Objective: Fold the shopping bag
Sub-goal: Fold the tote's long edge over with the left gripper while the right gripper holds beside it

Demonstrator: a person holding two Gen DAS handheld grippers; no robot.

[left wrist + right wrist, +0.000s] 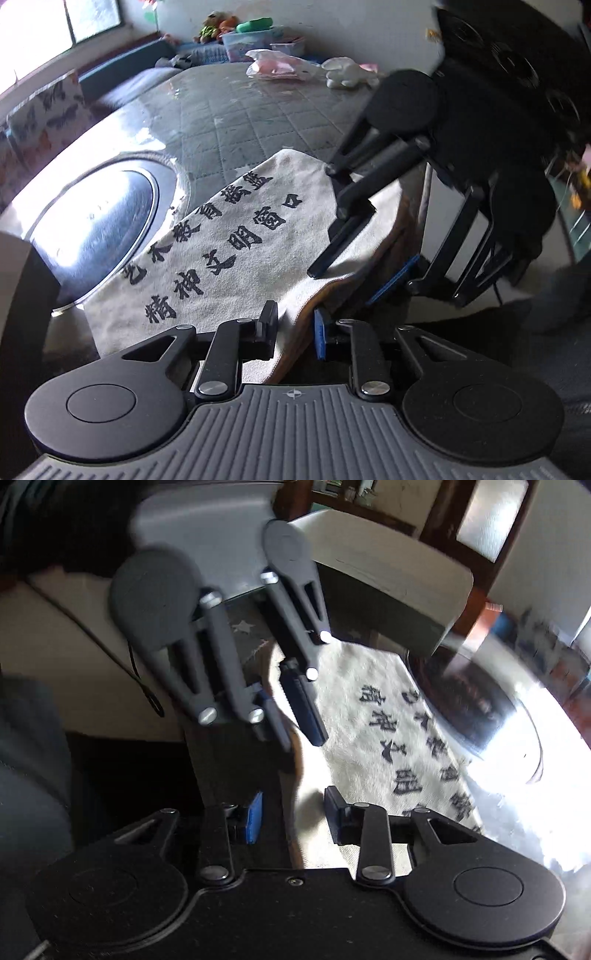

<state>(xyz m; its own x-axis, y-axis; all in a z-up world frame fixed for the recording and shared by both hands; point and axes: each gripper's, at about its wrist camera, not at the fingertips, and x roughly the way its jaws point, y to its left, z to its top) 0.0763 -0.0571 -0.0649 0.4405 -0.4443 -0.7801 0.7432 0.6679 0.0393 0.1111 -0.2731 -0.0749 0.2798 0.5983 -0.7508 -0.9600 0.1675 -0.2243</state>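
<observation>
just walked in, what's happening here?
A person with a gripper in each hand is folding a cloth shopping bag with black printed characters. It lies flat on a table, one side at the table edge. The left gripper and the right gripper are both open, their fingers straddling that edge of the bag. Neither has closed on it yet.

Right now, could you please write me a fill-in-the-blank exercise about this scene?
1. The characters printed on the canvas shopping bag are ___.
2. The left gripper and the right gripper are both ___, not shut.
3. The plush toy at the far end of the table is ___.
Missing words: black; open; white.
</observation>
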